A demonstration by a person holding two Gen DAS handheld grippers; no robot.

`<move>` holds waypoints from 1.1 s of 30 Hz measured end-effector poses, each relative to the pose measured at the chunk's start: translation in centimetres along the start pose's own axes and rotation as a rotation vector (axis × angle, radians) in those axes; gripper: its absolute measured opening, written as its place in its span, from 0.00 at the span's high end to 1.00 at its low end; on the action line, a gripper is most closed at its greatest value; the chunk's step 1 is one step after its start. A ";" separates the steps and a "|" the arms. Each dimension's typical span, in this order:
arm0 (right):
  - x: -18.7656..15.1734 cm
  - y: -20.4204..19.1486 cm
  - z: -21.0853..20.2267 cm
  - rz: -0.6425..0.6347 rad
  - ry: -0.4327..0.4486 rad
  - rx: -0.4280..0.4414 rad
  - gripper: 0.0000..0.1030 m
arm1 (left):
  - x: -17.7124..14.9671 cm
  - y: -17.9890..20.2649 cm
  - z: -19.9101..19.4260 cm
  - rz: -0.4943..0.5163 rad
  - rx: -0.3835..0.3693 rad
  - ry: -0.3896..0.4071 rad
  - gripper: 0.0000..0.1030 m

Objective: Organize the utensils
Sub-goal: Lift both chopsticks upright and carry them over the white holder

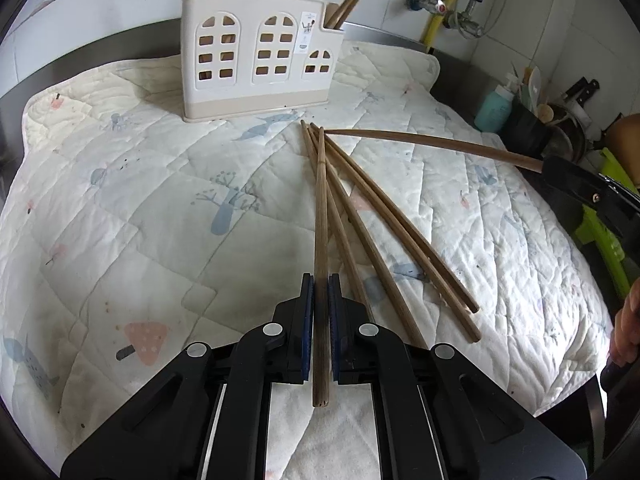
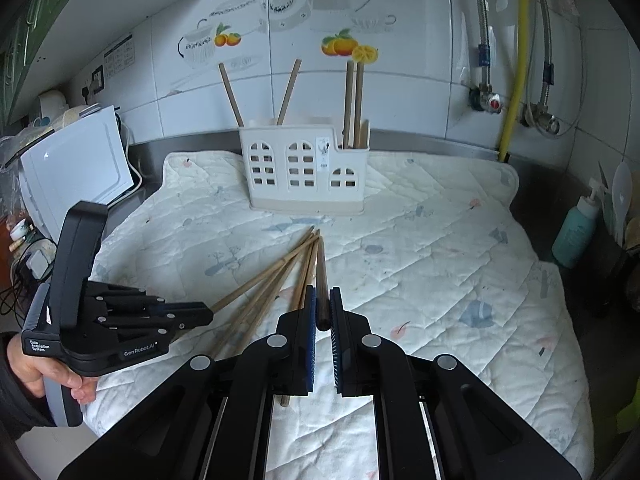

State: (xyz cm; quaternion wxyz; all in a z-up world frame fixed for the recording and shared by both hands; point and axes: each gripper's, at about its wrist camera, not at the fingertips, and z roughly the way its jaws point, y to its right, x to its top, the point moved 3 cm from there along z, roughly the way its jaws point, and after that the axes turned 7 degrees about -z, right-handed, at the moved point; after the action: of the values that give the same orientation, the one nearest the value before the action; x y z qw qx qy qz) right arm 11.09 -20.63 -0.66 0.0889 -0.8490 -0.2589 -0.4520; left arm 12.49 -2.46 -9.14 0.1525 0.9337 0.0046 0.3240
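A cream utensil holder (image 1: 260,52) (image 2: 306,172) with arched window holes stands at the back of the quilted mat (image 1: 140,208) (image 2: 440,264), with several chopsticks upright in it. My left gripper (image 1: 321,280) (image 2: 210,314) is shut on one brown chopstick (image 1: 320,200) that runs forward between its pads. My right gripper (image 2: 323,294) (image 1: 546,166) is shut on another chopstick (image 2: 321,264) (image 1: 420,140), lifted off the mat, its far tip near the others' tips. Three loose chopsticks (image 1: 400,240) (image 2: 260,308) lie fanned out on the mat between the two grippers.
A teal soap bottle (image 1: 494,110) (image 2: 574,232) and a dark pot of kitchen tools (image 1: 528,128) stand beyond the mat's right edge. A white appliance (image 2: 76,168) sits at the left. Pipes and valves (image 2: 492,100) run down the tiled wall behind.
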 end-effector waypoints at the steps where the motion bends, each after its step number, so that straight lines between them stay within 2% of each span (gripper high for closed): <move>1: 0.3 0.1 -0.2 -0.004 0.004 -0.004 0.94 | 0.0 -0.1 -0.2 0.001 0.000 0.004 0.95; 8: 3.5 1.2 -1.9 -0.015 0.067 -0.002 0.94 | 2.3 -0.3 -3.3 -0.006 -0.014 0.098 0.95; 22: 8.8 1.2 -2.3 -0.084 0.114 0.029 0.94 | 6.4 -0.3 -6.4 0.030 -0.018 0.195 0.95; 33: 18.0 3.3 -1.7 -0.078 0.193 0.053 0.94 | 11.9 0.6 -8.6 0.111 0.005 0.251 0.95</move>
State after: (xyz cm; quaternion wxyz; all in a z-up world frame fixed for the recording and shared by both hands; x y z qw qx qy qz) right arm 19.81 -17.64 15.22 0.1181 -0.7881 -0.2939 -0.5278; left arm 16.62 0.70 4.58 0.1302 0.8851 -0.0274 0.4460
